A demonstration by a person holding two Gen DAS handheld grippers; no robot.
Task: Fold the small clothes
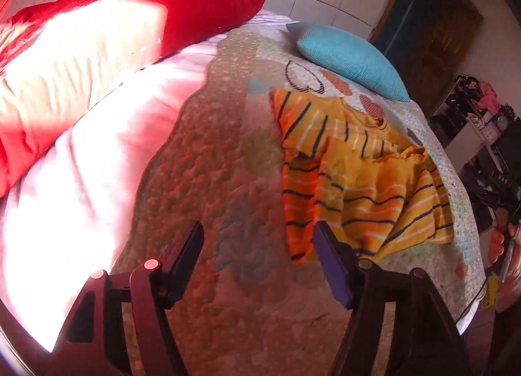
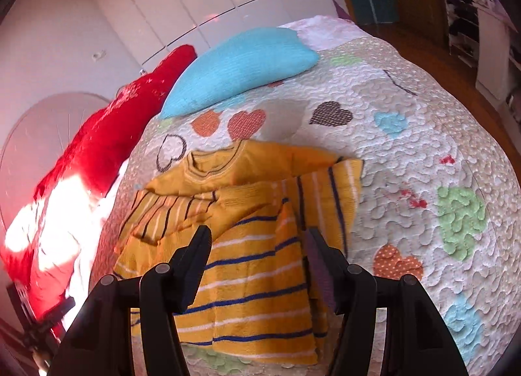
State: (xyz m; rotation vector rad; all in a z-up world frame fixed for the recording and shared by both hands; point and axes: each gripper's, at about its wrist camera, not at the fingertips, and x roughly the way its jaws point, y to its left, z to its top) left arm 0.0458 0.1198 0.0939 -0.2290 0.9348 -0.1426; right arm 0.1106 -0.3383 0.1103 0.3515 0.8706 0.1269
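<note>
Two tongs are hanging wide and empty: the left tongs (image 1: 259,245) over bare quilt (image 1: 228,310), the right tongs (image 2: 257,245) above the yellow striped sweater (image 2: 254,278), which is lying partly folded on the bed, the blue pillow (image 2: 241,63) sitting beyond.

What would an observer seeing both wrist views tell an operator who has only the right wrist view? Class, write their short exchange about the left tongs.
Operator: Where are the left tongs?
Observer: The left tongs hang over the quilt, beside the edge of the striped sweater.
Operator: Are they gripping anything?
Observer: No; they stand open, with nothing between them.
</note>
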